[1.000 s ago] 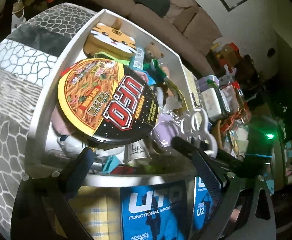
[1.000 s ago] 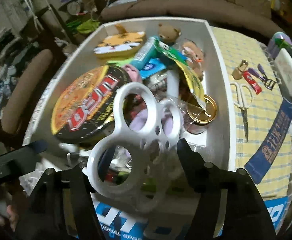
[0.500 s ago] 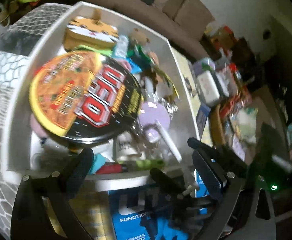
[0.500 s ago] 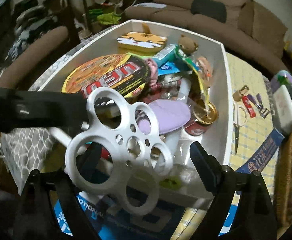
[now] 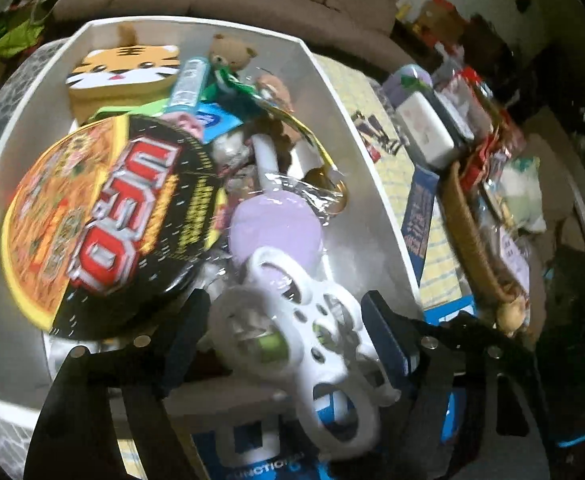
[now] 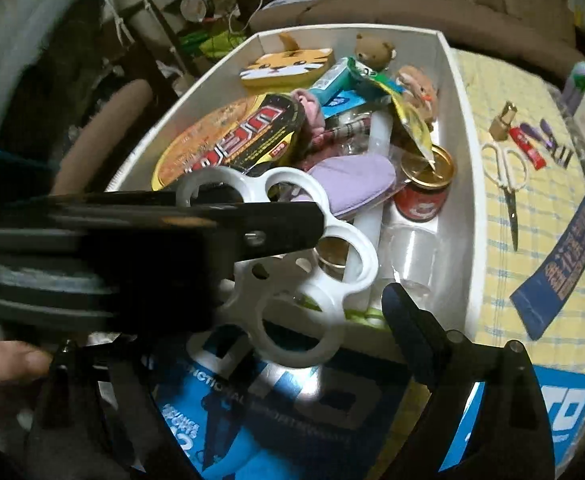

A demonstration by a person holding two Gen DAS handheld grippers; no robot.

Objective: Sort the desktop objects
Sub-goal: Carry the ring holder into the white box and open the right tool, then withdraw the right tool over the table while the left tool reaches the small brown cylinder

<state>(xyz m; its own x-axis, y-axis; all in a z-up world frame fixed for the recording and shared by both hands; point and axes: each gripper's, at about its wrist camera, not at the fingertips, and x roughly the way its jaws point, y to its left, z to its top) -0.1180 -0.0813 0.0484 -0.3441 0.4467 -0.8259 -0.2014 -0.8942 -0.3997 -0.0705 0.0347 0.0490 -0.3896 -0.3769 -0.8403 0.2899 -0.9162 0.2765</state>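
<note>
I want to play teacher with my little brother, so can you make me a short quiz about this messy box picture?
1. True or false: the scissors lie inside the white box.
2. Which animal is the flat tin at the far end of the box shaped like? A) a tiger B) a panda C) a frog
3. Fill in: the white ring holder is full of round ___.

Key
1. False. They lie outside the box, on the yellow checked cloth.
2. A
3. holes
</note>
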